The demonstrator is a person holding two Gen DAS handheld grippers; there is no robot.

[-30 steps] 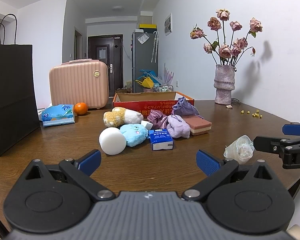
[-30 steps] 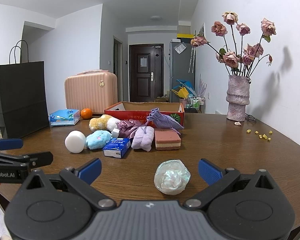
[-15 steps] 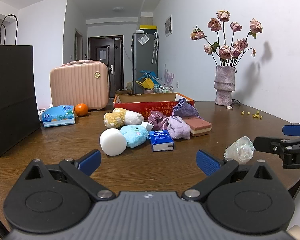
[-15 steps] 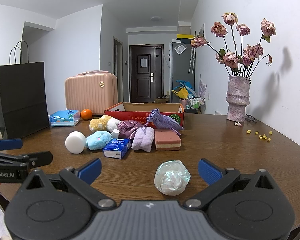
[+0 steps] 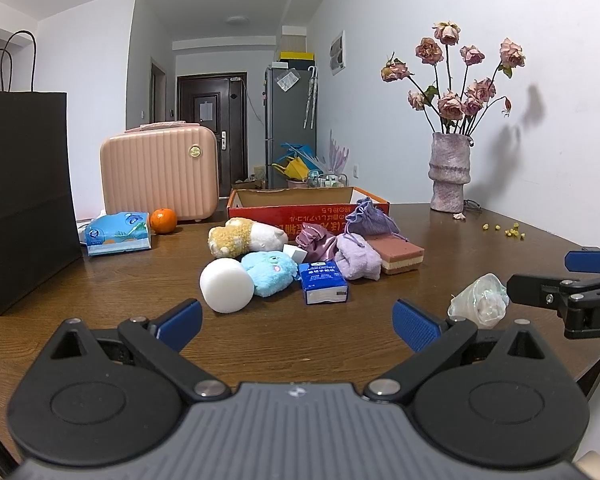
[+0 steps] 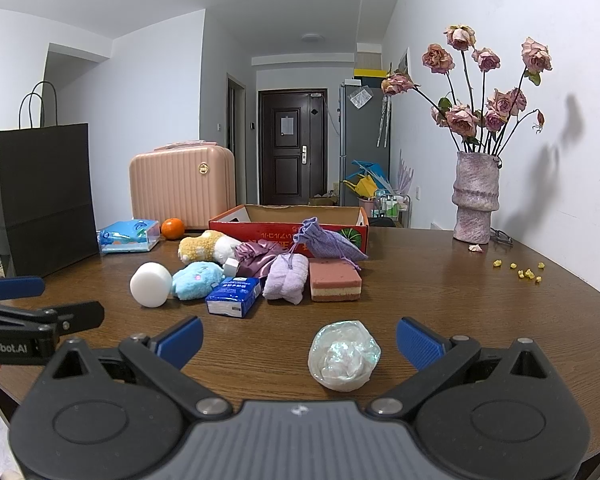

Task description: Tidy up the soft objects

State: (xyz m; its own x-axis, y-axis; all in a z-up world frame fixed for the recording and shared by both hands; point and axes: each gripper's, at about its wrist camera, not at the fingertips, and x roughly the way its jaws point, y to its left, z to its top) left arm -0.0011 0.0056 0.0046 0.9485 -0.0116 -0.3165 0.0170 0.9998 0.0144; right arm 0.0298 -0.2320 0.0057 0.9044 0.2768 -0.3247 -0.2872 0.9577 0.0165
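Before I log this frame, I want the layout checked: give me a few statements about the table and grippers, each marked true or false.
1. Both grippers are open and hold nothing. True: the left gripper and the right gripper are empty.
2. The shiny crumpled ball lies apart from the pile. True.
3. The orange sits inside the red box. False: it sits on the table beside the pink suitcase.
4. The vase lies on its side. False: it stands upright, holding flowers.
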